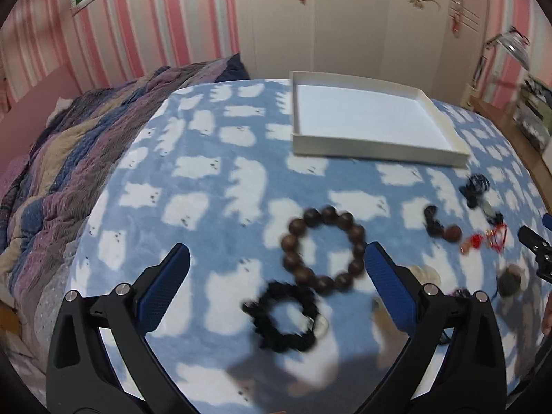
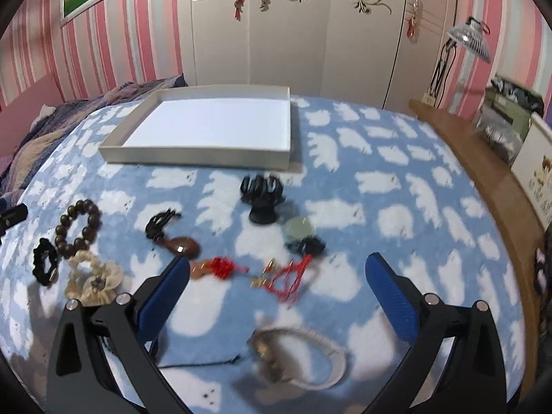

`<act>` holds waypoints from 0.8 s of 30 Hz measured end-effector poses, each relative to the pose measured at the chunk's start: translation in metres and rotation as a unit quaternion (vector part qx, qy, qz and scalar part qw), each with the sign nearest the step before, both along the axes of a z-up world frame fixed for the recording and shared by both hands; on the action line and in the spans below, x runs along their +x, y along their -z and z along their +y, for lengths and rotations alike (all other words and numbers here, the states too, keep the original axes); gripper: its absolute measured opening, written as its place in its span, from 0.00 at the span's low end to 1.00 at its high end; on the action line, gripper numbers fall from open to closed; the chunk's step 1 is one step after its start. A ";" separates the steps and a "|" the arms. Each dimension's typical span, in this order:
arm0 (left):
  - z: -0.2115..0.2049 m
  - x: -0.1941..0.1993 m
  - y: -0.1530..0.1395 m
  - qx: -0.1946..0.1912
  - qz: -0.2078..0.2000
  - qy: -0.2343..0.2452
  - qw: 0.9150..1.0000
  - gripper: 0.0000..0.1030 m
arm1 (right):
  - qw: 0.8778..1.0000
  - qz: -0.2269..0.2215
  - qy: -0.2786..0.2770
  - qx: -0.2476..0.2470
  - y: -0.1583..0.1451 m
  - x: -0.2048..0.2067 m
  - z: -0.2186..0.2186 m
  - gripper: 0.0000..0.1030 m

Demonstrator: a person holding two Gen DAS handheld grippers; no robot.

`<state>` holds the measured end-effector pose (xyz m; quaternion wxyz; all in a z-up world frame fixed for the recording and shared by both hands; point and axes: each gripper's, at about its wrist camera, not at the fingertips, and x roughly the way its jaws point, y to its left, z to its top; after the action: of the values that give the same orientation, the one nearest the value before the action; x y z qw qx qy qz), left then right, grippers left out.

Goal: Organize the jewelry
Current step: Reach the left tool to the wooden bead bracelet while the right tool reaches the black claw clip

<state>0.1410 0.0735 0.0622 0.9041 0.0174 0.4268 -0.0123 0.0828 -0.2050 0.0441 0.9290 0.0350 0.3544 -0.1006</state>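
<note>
Jewelry lies scattered on a blue blanket with white bears. A brown wooden bead bracelet (image 1: 324, 249) (image 2: 78, 227) and a black scrunchie (image 1: 283, 316) (image 2: 45, 262) lie between and just ahead of my open, empty left gripper (image 1: 276, 262). My right gripper (image 2: 277, 269) is open and empty above a red knotted cord charm (image 2: 276, 272). Near it lie a black claw clip (image 2: 262, 197), a pale jade pendant (image 2: 299, 227), a brown pendant on black cord (image 2: 179, 243), a cream fabric flower (image 2: 93, 281) and a grey beaded piece (image 2: 293, 358). An empty white tray (image 1: 376, 145) (image 2: 193, 153) sits farther back.
A striped purple and blue quilt (image 1: 69, 158) is bunched at the left of the bed. A wooden bedside surface (image 2: 483, 172) with a lamp (image 2: 465, 38) and boxes runs along the right. White wardrobe doors (image 2: 293, 34) stand behind.
</note>
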 end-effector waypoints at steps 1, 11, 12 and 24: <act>0.004 0.004 -0.002 -0.009 0.002 0.000 1.000 0.97 | 1.000 0.001 -0.002 -0.003 -0.003 0.003 -0.001 0.98; 0.017 0.039 -0.010 -0.018 0.014 -0.010 1.000 0.97 | 0.997 0.072 -0.023 0.000 0.000 0.048 -0.016 0.98; 0.016 0.042 -0.009 -0.014 0.017 -0.011 1.000 0.97 | 0.997 0.079 -0.024 0.011 0.002 0.054 -0.018 0.98; -0.003 0.077 0.023 -0.023 0.086 0.035 0.995 0.97 | 0.991 0.130 -0.038 -0.011 0.012 0.100 -0.006 0.98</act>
<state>0.2184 0.0707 0.0394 0.8631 0.0101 0.5020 -0.0554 0.1831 -0.2110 0.0324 0.8783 -0.0020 0.4724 -0.0732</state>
